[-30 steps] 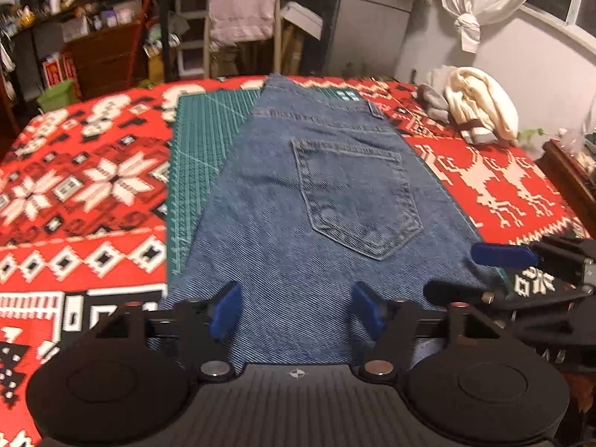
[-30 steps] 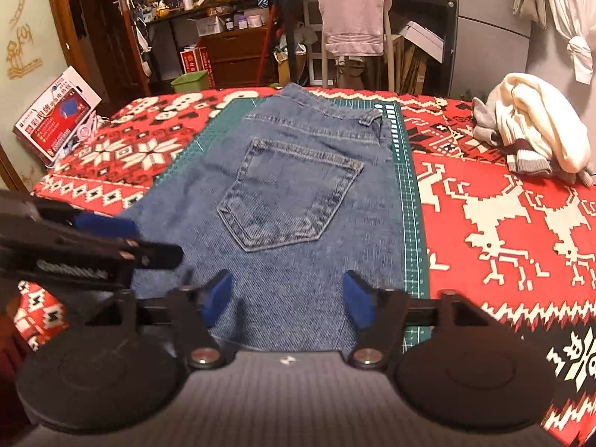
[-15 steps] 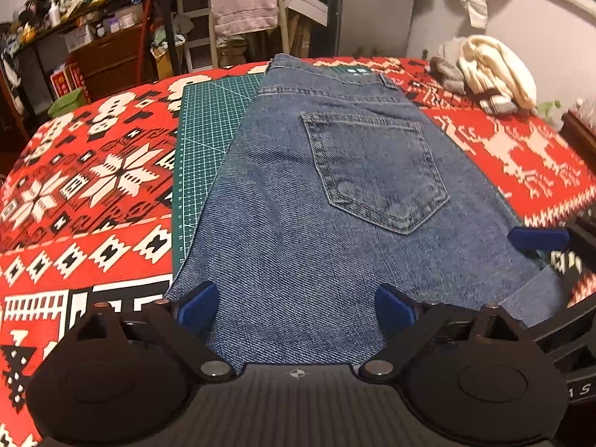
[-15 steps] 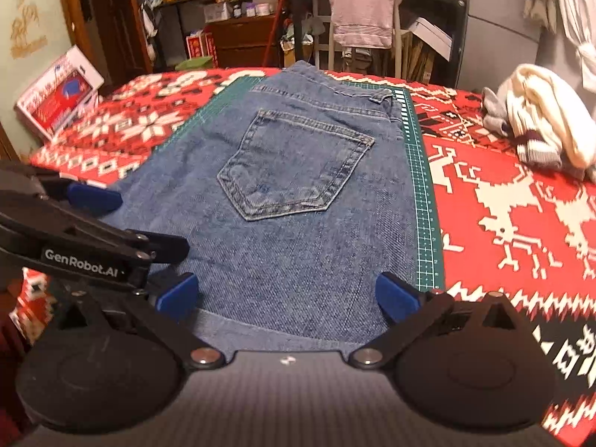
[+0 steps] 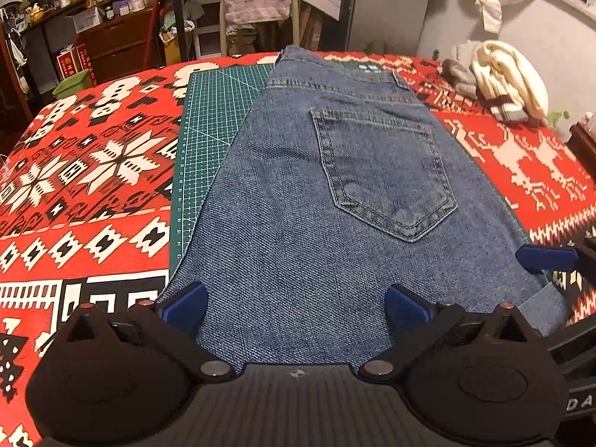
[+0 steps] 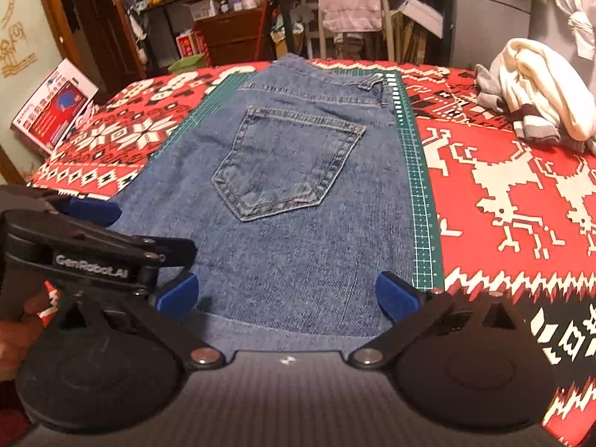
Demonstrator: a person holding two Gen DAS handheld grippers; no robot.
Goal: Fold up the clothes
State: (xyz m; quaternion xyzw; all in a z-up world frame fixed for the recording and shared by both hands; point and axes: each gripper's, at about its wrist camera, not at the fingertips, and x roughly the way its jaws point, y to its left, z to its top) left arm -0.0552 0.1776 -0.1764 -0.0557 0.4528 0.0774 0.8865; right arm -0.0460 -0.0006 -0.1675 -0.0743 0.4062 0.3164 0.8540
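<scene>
Jeans (image 5: 335,193) flat on mat (image 5: 216,119), both grippers (image 5: 294,305) wide.

jeans (image 5: 335,193): coarse twill denim | blanket (image 5: 93,171): knit cloth | cutting mat (image 5: 212,123): matt

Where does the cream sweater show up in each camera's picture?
Left wrist view: cream sweater lies far right, upper part, on the red blanket.
Right wrist view: cream sweater again upper right.
Shared landmark: the jeans' back pocket, left of it.

Green cutting mat (image 5: 219,123) on red patterned blanket (image 5: 93,171).
</scene>
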